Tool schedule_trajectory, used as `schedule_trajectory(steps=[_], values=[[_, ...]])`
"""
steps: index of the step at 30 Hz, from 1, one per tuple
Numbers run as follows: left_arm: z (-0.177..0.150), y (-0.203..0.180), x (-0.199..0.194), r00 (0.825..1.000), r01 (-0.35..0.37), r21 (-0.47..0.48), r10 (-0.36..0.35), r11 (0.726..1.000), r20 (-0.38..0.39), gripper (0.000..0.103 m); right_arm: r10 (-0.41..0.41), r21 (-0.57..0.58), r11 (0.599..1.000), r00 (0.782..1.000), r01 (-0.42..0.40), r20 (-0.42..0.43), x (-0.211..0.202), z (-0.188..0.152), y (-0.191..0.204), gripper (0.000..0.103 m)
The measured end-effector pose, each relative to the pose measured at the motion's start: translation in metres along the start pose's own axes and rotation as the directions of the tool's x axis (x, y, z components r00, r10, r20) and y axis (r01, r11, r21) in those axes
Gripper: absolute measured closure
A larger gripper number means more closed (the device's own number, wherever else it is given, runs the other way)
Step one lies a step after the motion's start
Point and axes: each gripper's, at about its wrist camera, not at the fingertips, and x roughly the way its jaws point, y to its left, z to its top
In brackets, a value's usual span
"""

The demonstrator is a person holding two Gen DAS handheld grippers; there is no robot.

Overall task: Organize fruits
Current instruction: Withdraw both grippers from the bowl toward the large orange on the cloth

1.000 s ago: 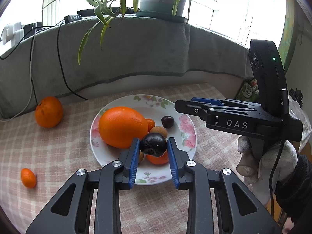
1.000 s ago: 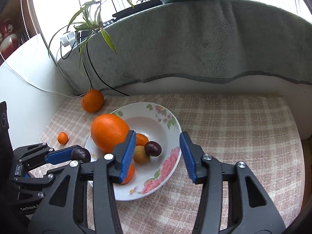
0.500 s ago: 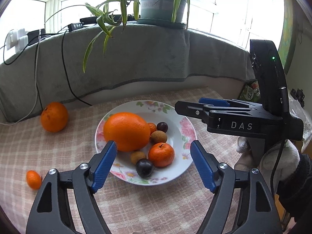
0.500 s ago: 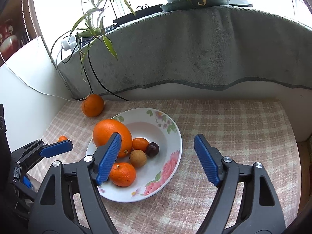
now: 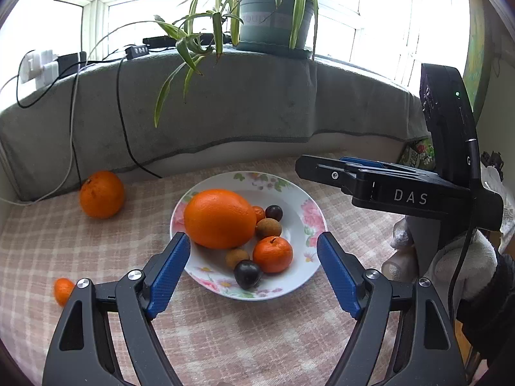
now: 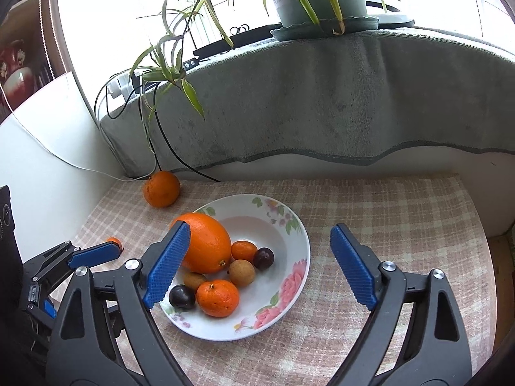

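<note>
Across the left wrist view, a checked cloth [image 5: 257,337] covers the table, with a grey blanket [image 5: 257,106] draped over the sill behind it and a potted plant [image 5: 273,16] on top. An orange [image 5: 102,194] lies loose by the blanket, well apart from the floral plate [image 5: 309,222], and a small mandarin [image 5: 62,290] sits near the left finger. The plate holds a big orange [image 5: 220,218], a mandarin [image 5: 273,254], a dark plum [image 5: 247,274] at the near rim, two brown longans and a second plum further back. The left gripper [image 5: 253,273] hangs just before the plate, jaws spread wide and empty. The right gripper [image 5: 347,167], in a gloved hand [image 5: 450,270], reaches in from the side above the plate's far edge. From the right wrist view, the same plate [image 6: 296,234] lies between the spread fingers of the right gripper [image 6: 257,263], whose jaws are opening with nothing pinched; its left finger hides part of the big orange [image 6: 209,247]. The plum [image 6: 182,296], mandarin [image 6: 218,297] and a longan [image 6: 242,273] crowd the near side. The loose orange [image 6: 161,189] rests against the blanket, black cables trailing down beside it.
</note>
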Motion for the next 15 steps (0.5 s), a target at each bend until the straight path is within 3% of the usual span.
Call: schedule_trajectory(steps=[8,15], values=[[0.000,0.008,-0.012,1.000,-0.002,-0.013,0.002,1.000,0.023,0.022,0.033,0.027,0.999,0.999,-0.034,0.033,-0.006,0.006,0.009,0.012],[-0.002,0.023,-0.023,0.999,-0.005,-0.021,0.006,1.000,0.037,0.022,0.010,-0.012,1.000,1.000,-0.009,0.029,-0.004,0.014,0.031,0.012]])
